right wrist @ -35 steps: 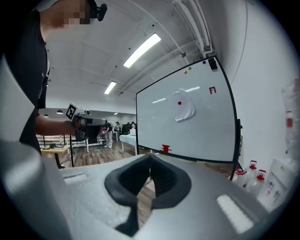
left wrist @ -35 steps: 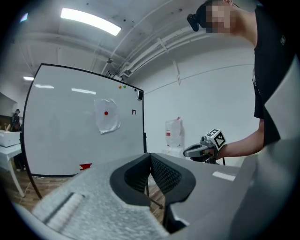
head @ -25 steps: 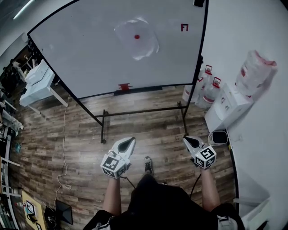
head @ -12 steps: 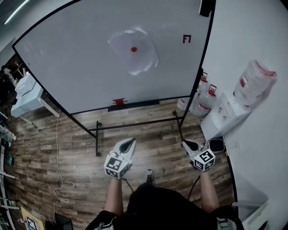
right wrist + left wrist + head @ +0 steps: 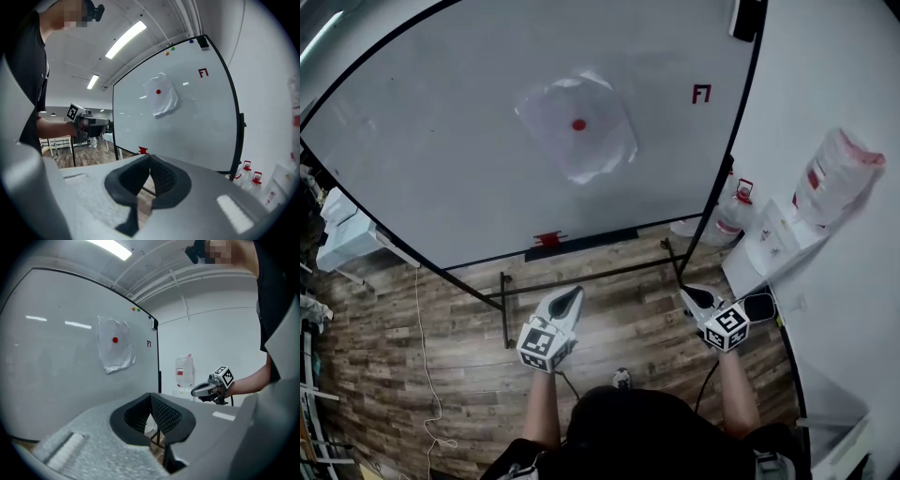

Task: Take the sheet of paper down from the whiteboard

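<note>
The sheet of paper (image 5: pixel 577 127), thin, wrinkled and probably light and limp, hangs on the whiteboard (image 5: pixel 441 187) under a red magnet (image 5: pixel 578 124); its loose lower edge looks the best hold. Left tongs (image 5: pixel 568 298) and right tongs (image 5: pixel 691 294), both clenched on nothing, are well apart from it.

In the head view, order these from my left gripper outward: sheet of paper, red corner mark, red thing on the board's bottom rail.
1. Red thing, on the bottom rail, just ahead of the left gripper.
2. Sheet of paper, mid-board, higher up.
3. Red mark, upper right corner.
</note>
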### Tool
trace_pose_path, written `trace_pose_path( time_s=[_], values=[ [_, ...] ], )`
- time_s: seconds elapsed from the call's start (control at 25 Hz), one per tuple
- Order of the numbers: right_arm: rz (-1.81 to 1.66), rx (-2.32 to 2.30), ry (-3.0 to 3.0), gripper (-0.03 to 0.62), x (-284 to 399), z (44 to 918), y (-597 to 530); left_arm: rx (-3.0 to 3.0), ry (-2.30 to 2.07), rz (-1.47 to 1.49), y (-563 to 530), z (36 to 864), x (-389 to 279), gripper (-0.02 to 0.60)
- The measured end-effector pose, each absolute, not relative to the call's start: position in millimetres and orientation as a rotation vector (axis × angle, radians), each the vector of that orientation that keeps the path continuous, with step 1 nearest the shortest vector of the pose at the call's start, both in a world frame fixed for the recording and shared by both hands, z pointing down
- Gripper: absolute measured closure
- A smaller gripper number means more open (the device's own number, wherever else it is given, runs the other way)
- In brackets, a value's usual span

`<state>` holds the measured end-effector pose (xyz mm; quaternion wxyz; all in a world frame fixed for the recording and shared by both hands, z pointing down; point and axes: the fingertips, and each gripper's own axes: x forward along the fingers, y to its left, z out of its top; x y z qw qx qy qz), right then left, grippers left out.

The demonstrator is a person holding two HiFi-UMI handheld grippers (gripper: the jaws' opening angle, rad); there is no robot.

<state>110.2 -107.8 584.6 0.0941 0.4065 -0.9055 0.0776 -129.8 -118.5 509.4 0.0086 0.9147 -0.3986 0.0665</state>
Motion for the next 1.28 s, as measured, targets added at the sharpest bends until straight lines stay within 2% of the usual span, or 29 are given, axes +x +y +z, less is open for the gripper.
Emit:
trace_pose_path(
  time_s=[0.32, 0.64, 1.12, 1.28],
  values=[
    [0.226, 1.163, -2.698, 0.589, 87.3, 588.2, -148.8, 2.870, -1.252, 0.191, -161.0, 503.2, -138.4, 0.571],
    [0.221, 1.083, -2.738, 0.589, 95.7, 590.5, -212.5, 2.826, -1.370, 0.214, -196.1, 498.2, -138.3, 0.571],
    [0.121, 0.856, -2.818, 0.589, 130.0, 563.3, -330.4, 2.701, -1.655, 0.157, -267.0, 474.6, -93.6, 0.571],
    [0.112, 0.802, -2.876, 0.566, 134.9, 547.2, -355.1, 2.656, -1.740, 0.161, -266.7, 469.9, -82.4, 0.571]
  ],
)
